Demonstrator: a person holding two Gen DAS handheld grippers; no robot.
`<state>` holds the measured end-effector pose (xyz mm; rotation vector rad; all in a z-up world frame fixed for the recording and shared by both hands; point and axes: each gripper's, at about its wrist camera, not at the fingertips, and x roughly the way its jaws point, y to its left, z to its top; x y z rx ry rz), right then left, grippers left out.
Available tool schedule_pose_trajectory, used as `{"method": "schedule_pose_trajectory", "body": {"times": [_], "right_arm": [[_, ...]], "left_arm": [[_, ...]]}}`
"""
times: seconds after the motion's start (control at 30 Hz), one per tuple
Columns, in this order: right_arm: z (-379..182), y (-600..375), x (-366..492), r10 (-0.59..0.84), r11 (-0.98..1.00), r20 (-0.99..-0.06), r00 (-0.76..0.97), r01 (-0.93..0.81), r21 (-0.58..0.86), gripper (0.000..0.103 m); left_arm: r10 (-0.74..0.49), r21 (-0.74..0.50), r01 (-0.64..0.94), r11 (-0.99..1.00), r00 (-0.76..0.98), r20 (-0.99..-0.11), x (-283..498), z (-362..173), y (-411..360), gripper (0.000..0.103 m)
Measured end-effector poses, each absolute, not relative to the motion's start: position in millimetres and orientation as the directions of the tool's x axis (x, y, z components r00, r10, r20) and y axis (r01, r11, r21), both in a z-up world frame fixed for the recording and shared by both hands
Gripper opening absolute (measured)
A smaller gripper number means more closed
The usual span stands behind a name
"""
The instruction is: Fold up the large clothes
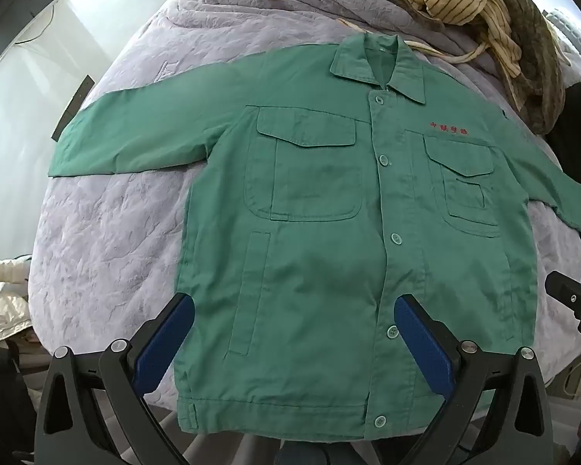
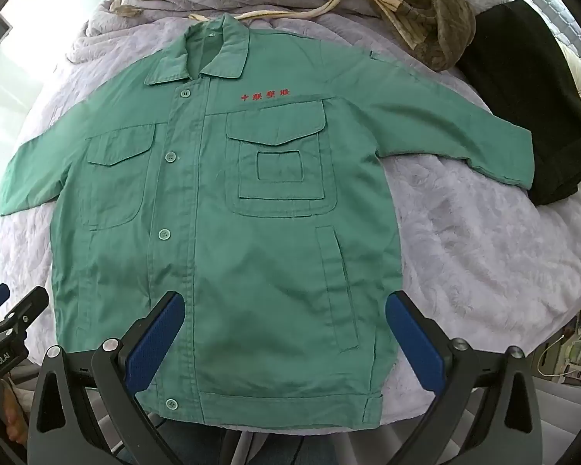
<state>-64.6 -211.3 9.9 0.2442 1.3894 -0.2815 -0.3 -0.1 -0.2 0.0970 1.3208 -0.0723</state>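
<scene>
**Jacket spread flat, both grippers poised at the hem**

Blue-padded fingers frame each wrist view. Left gripper [image 1: 294,310] spread wide, holding nothing, above the lower front of the green jacket [image 1: 329,213]. Right gripper [image 2: 284,308] likewise wide and unloaded, over the same lower front on the other side.

Jacket lies face up and buttoned on a lavender quilted bed [image 1: 108,232], collar [image 1: 379,66] far from the cameras, hem nearest, both sleeves out sideways.

Risks, as judged: hem sits at the near bed edge, so a careless pull toward the person could drag it off. Pinching one layer only would split front from back and skew the fold. Quilt is soft; a deep pinch may catch it too.

Room: open quilt beside each sleeve. Striped clothes [image 1: 476,7] heaped just beyond the collar, a black garment [image 2: 523,97] touching the right cuff [image 2: 519,159]; both crowd that far corner.
</scene>
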Motion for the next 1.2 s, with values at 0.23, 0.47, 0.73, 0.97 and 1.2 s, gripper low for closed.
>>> {"method": "schedule_pose_trajectory", "body": {"times": [0.23,0.47,0.73,0.97,1.2], "right_arm": [[7.9,-208.7,-68.0,-0.042,0.941,-0.988,0.149,0.339,0.012,0.103],[7.0,-207.7,-72.2,-0.036,0.936,-0.989,0.142,0.351,0.016,0.103],[7.4,-208.3,-71.6,-0.035,0.937,-0.989,0.142,0.349,0.017,0.103],[7.6,-208.1,-71.9,-0.035,0.937,-0.989,0.141,0.35,0.016,0.103],[6.9,-204.0,-74.2,-0.036,0.938,-0.99,0.14,0.345,0.015,0.103]], "left_arm": [[0.007,0.037,0.115,0.993,0.248,-0.969,-2.2,-0.4,-0.5,0.103],[0.006,0.035,0.114,0.993,0.244,-0.97,-4.0,-1.6,2.3,0.103],[0.0,0.03,0.118,0.993,0.249,-0.969,-4.5,1.7,-0.3,0.103],[-0.003,0.028,0.12,0.992,0.248,-0.969,-5.5,0.9,0.1,0.103],[-0.001,0.03,0.121,0.992,0.244,-0.97,-7.6,-0.1,0.4,0.103]]}}
